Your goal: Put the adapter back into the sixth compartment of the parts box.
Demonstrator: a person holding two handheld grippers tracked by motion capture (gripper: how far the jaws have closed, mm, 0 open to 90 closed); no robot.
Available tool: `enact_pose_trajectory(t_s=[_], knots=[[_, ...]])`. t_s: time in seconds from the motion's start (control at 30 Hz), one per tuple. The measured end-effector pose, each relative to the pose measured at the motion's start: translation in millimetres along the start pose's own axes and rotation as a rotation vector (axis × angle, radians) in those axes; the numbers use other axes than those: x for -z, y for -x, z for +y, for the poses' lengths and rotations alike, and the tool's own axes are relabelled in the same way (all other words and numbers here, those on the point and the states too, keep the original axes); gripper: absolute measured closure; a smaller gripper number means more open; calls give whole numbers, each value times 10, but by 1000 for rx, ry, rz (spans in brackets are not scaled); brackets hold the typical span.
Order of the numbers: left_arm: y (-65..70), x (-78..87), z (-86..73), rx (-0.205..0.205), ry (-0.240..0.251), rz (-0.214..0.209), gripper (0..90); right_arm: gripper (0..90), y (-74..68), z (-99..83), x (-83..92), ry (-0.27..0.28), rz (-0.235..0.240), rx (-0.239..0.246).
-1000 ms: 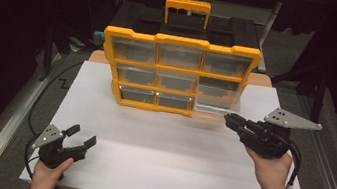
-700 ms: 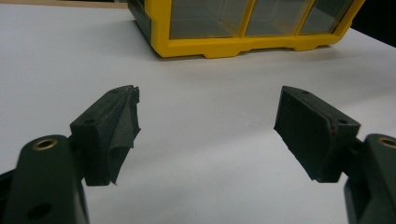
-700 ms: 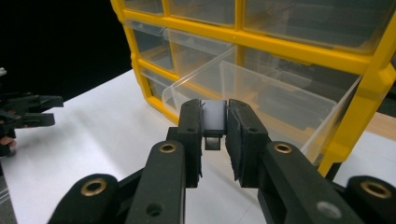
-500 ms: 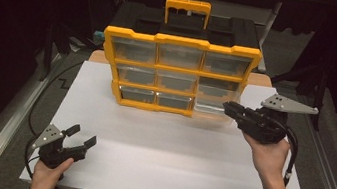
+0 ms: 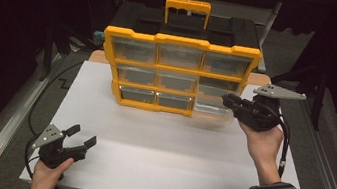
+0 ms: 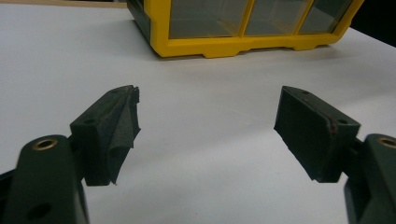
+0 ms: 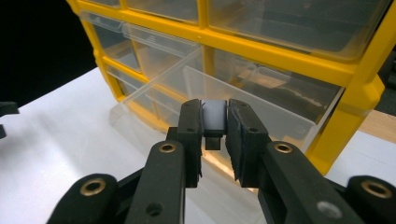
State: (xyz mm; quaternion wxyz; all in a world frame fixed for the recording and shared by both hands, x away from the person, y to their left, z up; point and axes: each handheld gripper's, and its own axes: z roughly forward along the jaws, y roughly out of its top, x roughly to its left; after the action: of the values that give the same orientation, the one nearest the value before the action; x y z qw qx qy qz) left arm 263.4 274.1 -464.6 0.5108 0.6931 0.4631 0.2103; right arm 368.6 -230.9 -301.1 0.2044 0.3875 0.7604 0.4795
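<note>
One drawer (image 5: 212,112), bottom right of the yellow organizer (image 5: 178,71) on the tabletop (image 5: 159,143), is half out; our right claw (image 7: 215,122) grips its tab, left claw (image 6: 208,126) released.

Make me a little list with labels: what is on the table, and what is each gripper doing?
table: white top
box: yellow organizer with clear drawers, standing upright at the back of the table
open drawer: bottom-right drawer, pulled partway out
right gripper: shut on the drawer's front tab, held beside the organizer
left gripper: open, nothing between its jaws, low over the table near the front left corner
handle: orange handle on top of the organizer
</note>
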Motion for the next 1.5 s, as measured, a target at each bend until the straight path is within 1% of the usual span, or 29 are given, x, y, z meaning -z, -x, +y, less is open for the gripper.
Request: enact_pose_trajectory(t_s=[0.2, 0.27, 0.3, 0.33, 0.4, 0.43, 0.47, 0.57, 0.6, 0.63, 0.67, 0.7, 0.8, 0.87, 0.93, 1.03, 1.2, 1.33, 1.5], knots=[[1, -2, 0, -2, -2, -2, 228, 763, 17, 9, -56, -22, -19, -4], [0, -2, -1, -2, -1, -2, 228, 705, 16, 12, -69, -27, -28, -7], [0, -1, -1, -1, -1, -1, 228, 697, 15, 13, -69, -25, -30, -9], [1, -1, -1, 0, 0, -1, 228, 697, 11, 11, -58, -14, -30, -7], [1, -1, -1, -1, -1, -1, 228, 693, 8, 10, -50, -9, -29, -3], [2, -3, -1, -1, -3, -1, 228, 669, -2, 6, -32, -7, -24, -4], [2, -3, -1, -1, -3, -1, 228, 669, -2, 6, -32, -7, -24, -4], [2, -6, -1, -3, -4, -2, 228, 612, -26, -10, 18, 12, -9, -3], [3, -7, -1, -2, -4, -2, 228, 612, -26, -10, 18, 12, -9, -3], [3, -6, -2, -1, -3, -1, 228, 597, -31, -15, 28, 24, -3, 0], [2, -6, -2, -1, -3, -2, 228, 557, -56, -28, 56, 36, -2, 7], [1, -6, -2, -1, -3, -2, 228, 557, -56, -28, 56, 36, -2, 7], [3, -7, -2, 0, -3, -1, 228, 512, -99, -52, 99, 56, -4, 28], [3, -8, -2, -1, -3, -2, 228, 502, -107, -57, 109, 60, -2, 28], [3, -8, -2, 0, -4, -1, 228, 477, -143, -93, 161, 84, 7, 35], [2, -8, -2, 1, -4, -1, 228, 460, -171, -133, 205, 92, 11, 46], [3, -9, -3, 1, -3, 0, 228, 446, -195, -178, 264, 98, 20, 46], [1, -8, -3, 2, -4, 1, 228, 439, -225, -241, 336, 114, 32, 51], [2, -7, -3, 2, -3, 0, 228, 434, -256, -305, 386, 122, 33, 62]])
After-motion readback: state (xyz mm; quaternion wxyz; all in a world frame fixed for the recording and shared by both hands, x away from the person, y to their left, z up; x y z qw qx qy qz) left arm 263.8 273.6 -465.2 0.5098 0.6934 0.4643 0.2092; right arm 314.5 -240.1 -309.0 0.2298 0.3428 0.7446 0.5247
